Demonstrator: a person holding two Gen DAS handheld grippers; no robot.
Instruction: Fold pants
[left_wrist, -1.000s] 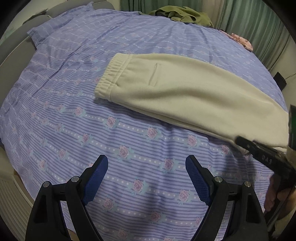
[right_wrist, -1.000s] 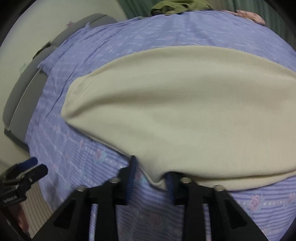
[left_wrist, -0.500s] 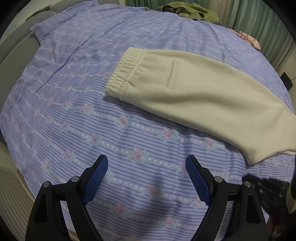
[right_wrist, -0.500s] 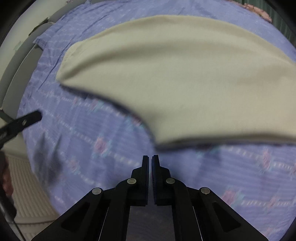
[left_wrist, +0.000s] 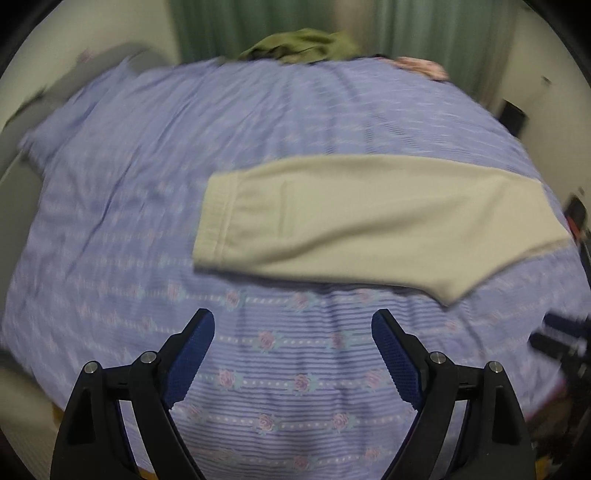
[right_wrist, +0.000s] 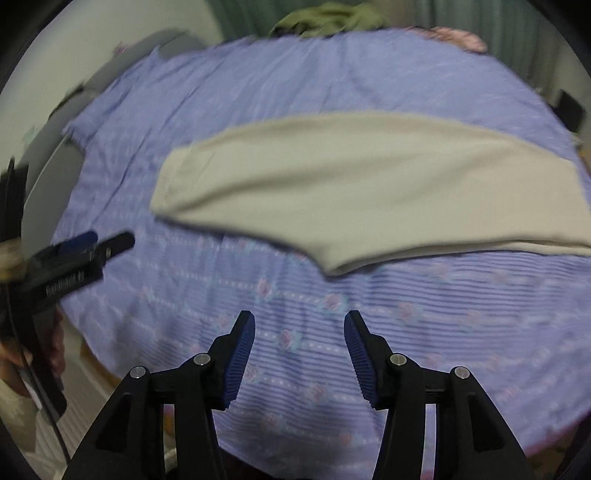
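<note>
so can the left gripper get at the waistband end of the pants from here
Probably yes. The left gripper is open and empty, and only bare sheet lies between it and the waistband. The right gripper is off to the side.

This is a bedroom in a home. A bed (left_wrist: 110, 221) fills most of both views, covered by a lilac striped sheet printed with roses. Green curtains (left_wrist: 229, 33) hang behind it, loose clothing (left_wrist: 303, 46) is heaped at the far edge, and pale walls (right_wrist: 92, 40) close in alongside.
</note>
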